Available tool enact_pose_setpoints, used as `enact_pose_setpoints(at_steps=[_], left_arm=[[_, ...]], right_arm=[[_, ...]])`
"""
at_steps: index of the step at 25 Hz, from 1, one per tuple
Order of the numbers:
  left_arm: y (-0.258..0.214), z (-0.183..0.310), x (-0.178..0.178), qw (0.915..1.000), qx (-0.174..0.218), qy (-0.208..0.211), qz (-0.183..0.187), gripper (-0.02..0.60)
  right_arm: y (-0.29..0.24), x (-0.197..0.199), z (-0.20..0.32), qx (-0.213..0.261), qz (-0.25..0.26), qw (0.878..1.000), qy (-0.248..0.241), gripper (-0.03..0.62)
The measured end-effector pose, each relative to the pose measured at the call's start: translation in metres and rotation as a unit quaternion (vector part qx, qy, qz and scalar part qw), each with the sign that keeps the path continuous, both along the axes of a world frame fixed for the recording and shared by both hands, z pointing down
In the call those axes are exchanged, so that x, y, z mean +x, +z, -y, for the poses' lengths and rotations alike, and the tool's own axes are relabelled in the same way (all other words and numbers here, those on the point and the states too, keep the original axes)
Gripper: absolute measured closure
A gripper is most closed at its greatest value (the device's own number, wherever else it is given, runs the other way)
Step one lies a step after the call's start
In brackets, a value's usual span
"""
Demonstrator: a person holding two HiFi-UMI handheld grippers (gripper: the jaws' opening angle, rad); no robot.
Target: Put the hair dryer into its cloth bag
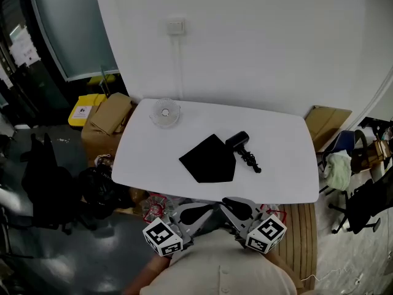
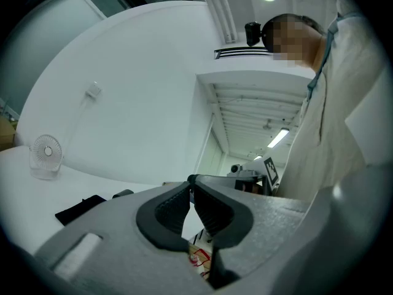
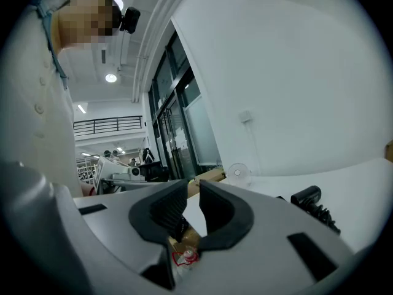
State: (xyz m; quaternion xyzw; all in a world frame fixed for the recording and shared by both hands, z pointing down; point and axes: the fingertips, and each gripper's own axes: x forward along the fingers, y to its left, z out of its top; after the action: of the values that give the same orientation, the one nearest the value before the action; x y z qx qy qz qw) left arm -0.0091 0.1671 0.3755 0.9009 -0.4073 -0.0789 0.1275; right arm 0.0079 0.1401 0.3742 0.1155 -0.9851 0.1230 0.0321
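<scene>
The black hair dryer (image 1: 238,142) lies on the white table (image 1: 147,158) with its coiled cord (image 1: 250,160) trailing toward the near edge. Just left of it, the black cloth bag (image 1: 207,160) lies flat. Both grippers are held close to the person's chest, off the table's near edge, tips pointing at each other. My left gripper (image 1: 198,214) (image 2: 192,180) is shut with nothing in it. My right gripper (image 1: 236,208) (image 3: 193,186) stands slightly open, a narrow gap between its tips, and is empty. In the right gripper view the hair dryer (image 3: 305,195) shows at the right.
A small white fan (image 1: 165,113) stands at the table's far left. Cardboard boxes (image 1: 107,118) and a yellow bin (image 1: 86,108) sit on the floor to the left. More cardboard (image 1: 328,123) and an office chair (image 1: 362,208) are to the right.
</scene>
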Motion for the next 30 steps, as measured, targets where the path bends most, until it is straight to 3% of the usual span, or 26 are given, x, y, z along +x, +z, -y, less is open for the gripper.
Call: enact_pose_setpoints(at_steps=[2, 9, 22, 30], left_arm=[[0.003, 0.007, 0.002, 1.0, -0.005, -0.002, 0.0, 0.571], [0.008, 0.041, 0.01, 0.9997, -0.02, -0.011, 0.008, 0.571], [0.02, 0.098, 0.01, 0.9962, -0.038, -0.073, 0.028, 0.569], [0.034, 0.121, -0.018, 0.9923, -0.044, -0.112, 0.03, 0.569]], right_arm=[[0.003, 0.001, 0.005, 0.001, -0.008, 1.0, -0.004, 0.507], [0.006, 0.006, 0.041, -0.006, -0.013, 1.0, -0.019, 0.499], [0.014, 0.009, 0.097, -0.001, -0.047, 0.996, -0.081, 0.447], [0.041, -0.005, 0.115, -0.011, -0.078, 0.991, -0.109, 0.428]])
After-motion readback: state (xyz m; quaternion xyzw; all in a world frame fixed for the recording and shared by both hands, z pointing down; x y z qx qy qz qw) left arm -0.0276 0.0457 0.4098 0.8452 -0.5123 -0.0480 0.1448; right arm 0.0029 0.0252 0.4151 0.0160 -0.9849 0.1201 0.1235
